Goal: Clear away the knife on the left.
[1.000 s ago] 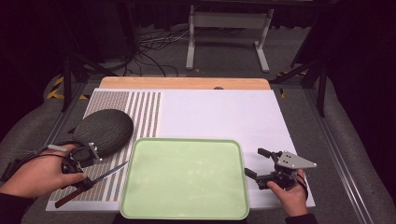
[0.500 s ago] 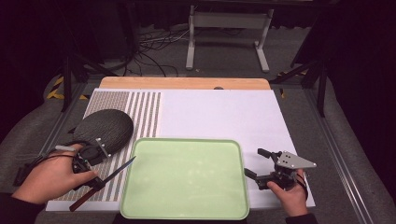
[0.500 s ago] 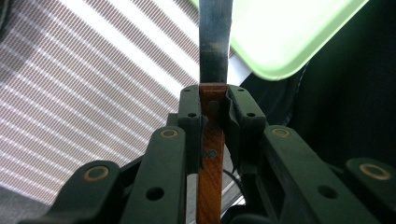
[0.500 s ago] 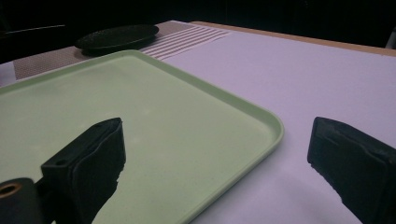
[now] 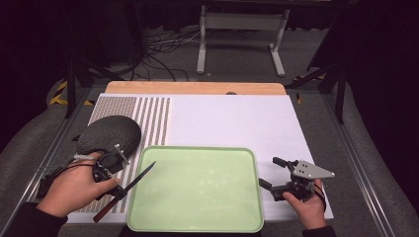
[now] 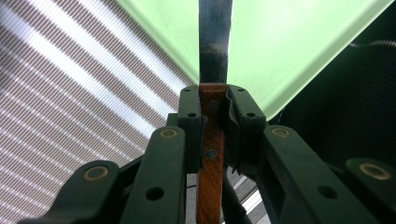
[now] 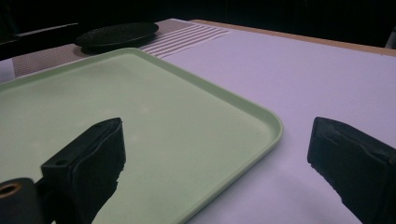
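A knife [image 5: 132,185] with a brown wooden handle and a dark blade is held by my left gripper [image 5: 109,174], which is shut on the handle [image 6: 212,140]. Its blade [image 6: 215,42] points over the left rim of the pale green tray [image 5: 197,217]. In the high view the blade tip [image 5: 152,164] hangs just past that rim. My right gripper [image 5: 269,174] stands open beside the tray's right edge, nothing between its jaws. In the right gripper view the tray's near corner [image 7: 268,123] lies between the two black fingers [image 7: 91,158].
A dark round woven mat [image 5: 109,134] lies on the striped placemat [image 5: 148,113] at the left. A white sheet [image 5: 232,118] covers the rest of the table. The table's wooden far edge [image 5: 197,88] runs behind it. Cables and a stand lie on the floor beyond.
My left gripper has carried the knife rightward and forward, bringing the blade tip from the striped mat to over the tray's left rim. The right gripper has stayed put.
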Demonstrator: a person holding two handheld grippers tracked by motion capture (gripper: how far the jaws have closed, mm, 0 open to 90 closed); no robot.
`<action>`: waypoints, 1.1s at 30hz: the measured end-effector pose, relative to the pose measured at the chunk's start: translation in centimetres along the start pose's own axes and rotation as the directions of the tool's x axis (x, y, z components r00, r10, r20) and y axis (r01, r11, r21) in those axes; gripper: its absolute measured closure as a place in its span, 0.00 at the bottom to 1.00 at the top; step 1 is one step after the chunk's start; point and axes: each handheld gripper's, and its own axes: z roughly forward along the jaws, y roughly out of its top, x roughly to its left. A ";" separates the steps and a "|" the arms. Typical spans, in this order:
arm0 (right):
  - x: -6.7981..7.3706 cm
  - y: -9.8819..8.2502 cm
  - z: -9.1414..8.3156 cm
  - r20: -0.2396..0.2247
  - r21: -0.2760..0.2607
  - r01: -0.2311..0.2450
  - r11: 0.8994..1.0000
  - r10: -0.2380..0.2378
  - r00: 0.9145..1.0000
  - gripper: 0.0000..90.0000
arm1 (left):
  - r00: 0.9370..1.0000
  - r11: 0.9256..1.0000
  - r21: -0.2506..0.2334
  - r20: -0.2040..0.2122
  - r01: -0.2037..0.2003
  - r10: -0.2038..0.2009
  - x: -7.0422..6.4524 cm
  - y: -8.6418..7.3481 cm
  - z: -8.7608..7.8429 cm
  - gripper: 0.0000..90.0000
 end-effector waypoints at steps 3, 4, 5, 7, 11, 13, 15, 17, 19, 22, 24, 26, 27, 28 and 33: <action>0.0 0.0 0.0 0.000 -0.001 0.000 1.000 0.000 1.000 0.06 | 1.000 1.000 -0.015 0.015 0.000 0.000 -0.2 0.5 0.4 0.86; -0.1 0.0 0.0 -0.001 -0.001 0.001 1.000 -0.001 1.000 0.06 | 1.000 1.000 -0.015 0.015 0.000 0.000 -0.2 0.5 0.4 0.86; -0.1 0.0 -0.1 0.001 0.000 0.001 1.000 -0.001 1.000 0.06 | 1.000 1.000 -0.019 0.025 -0.002 0.002 -0.4 0.8 0.6 0.86; -0.1 0.0 -0.1 -0.001 -0.003 0.001 1.000 -0.001 1.000 0.06 | 0.999 1.000 -0.021 0.031 -0.005 0.006 -0.5 1.0 0.8 0.86; -0.1 0.0 -0.2 0.003 -0.004 -0.001 1.000 0.001 1.000 0.06 | 0.999 1.000 -0.014 0.046 -0.013 0.014 -0.8 1.7 1.6 0.86; -0.2 -0.1 -0.3 0.003 -0.005 -0.001 1.000 0.001 1.000 0.06 | 0.998 1.000 -0.014 0.056 -0.015 0.016 -1.0 2.0 2.0 0.86; -0.2 -0.1 -0.3 0.002 -0.005 -0.002 1.000 0.002 1.000 0.06 | 0.998 1.000 -0.015 0.064 -0.020 0.021 -1.1 2.4 2.3 0.86; -0.1 0.0 -0.2 0.001 -0.002 -0.001 1.000 0.001 1.000 0.06 | 0.997 1.000 -0.019 0.070 -0.022 0.023 -1.3 2.7 2.6 0.86; -0.1 0.0 -0.2 0.000 0.000 0.002 1.000 -0.002 1.000 0.06 | 0.997 0.999 -0.021 0.074 -0.024 0.025 -1.4 3.0 2.8 0.86; -0.2 -0.1 -0.3 0.001 0.003 0.002 1.000 -0.002 1.000 0.05 | 0.997 1.000 -0.022 0.076 -0.022 0.024 -1.6 3.5 3.2 0.86; -0.2 -0.1 -0.3 0.001 0.007 0.008 1.000 -0.008 1.000 0.05 | 0.996 0.999 -0.023 0.083 -0.023 0.025 -1.8 3.8 3.5 0.86; -0.2 -0.1 -0.3 0.000 0.007 0.007 1.000 -0.007 1.000 0.05 | 0.996 0.999 -0.023 0.089 -0.026 0.028 -2.0 4.0 3.7 0.86; -0.2 -0.1 -0.3 0.000 0.008 0.007 1.000 -0.007 1.000 0.05 | 0.996 0.999 -0.023 0.089 -0.026 0.028 -2.0 4.0 3.7 0.86; -0.2 -0.1 -0.3 0.000 0.008 0.007 1.000 -0.007 1.000 0.05 | 0.995 0.999 -0.024 0.093 -0.025 0.027 -2.1 4.2 3.9 0.86; -0.2 -0.1 -0.3 -0.003 0.008 0.007 1.000 -0.007 1.000 0.05 | 0.994 0.999 -0.030 0.104 -0.023 0.026 -2.3 4.8 4.5 0.86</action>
